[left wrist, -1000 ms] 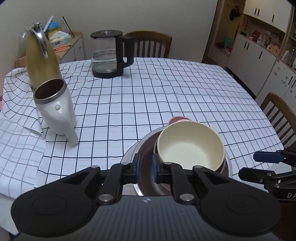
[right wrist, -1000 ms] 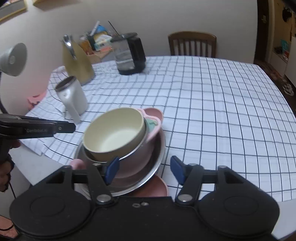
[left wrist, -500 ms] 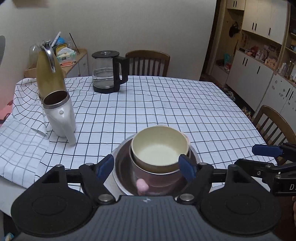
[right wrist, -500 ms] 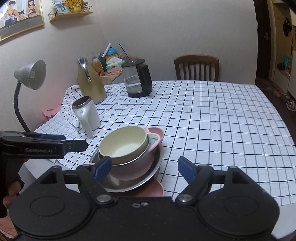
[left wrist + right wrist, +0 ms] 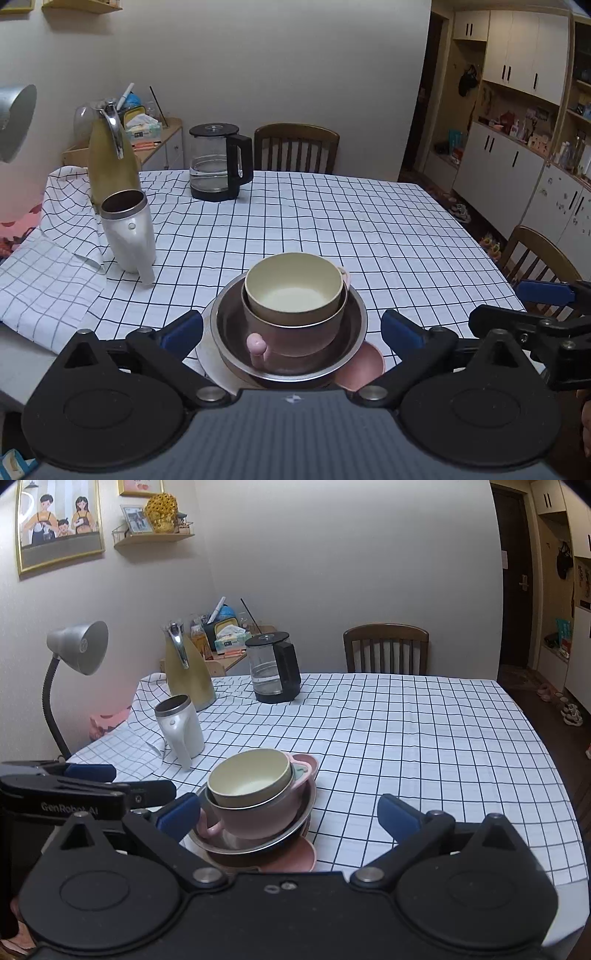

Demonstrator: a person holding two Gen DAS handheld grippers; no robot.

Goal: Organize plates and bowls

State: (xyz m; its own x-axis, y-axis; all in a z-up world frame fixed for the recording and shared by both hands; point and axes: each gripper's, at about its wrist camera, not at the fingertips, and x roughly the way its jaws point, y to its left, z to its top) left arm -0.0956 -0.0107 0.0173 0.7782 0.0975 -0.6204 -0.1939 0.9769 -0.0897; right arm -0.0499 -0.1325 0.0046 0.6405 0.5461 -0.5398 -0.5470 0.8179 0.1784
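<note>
lamp [image 5: 79, 648]: far left, and only the right wrist view gets the whole thing, neck included. The left one just clips the shade.

jug [image 5: 110, 162]: back left corner, well away from the dishes, nothing to do with the job.

mug [image 5: 129, 230]: white, standing on the cloth left of the stack, near it but not touching.

left gripper [image 5: 291, 330]: jaws opening, way apart now, nothing pressed between the pads. The stack sits just past the tips.

stack: near table edge. Cream bowl [image 5: 293, 286] in a pink bowl [image 5: 291, 332], that one in a steel bowl [image 5: 351, 321], plates [image 5: 364, 365] underneath.

right gripper [image 5: 288, 812]: same deal, jaws opening and wide, holding nothing, stack just ahead of it.

step: looks to me like the stacking part is done and both tools have let go.

next: if anything's left, probably straighten the pile, since from the right the steel bowl looks tilted on the plates.

views: the right one shows a green-edged pink dish [image 5: 306, 770] tucked behind the cream bowl; the left view barely hints at it.

kettle [image 5: 275, 668]: far side, middle of the table.
</note>
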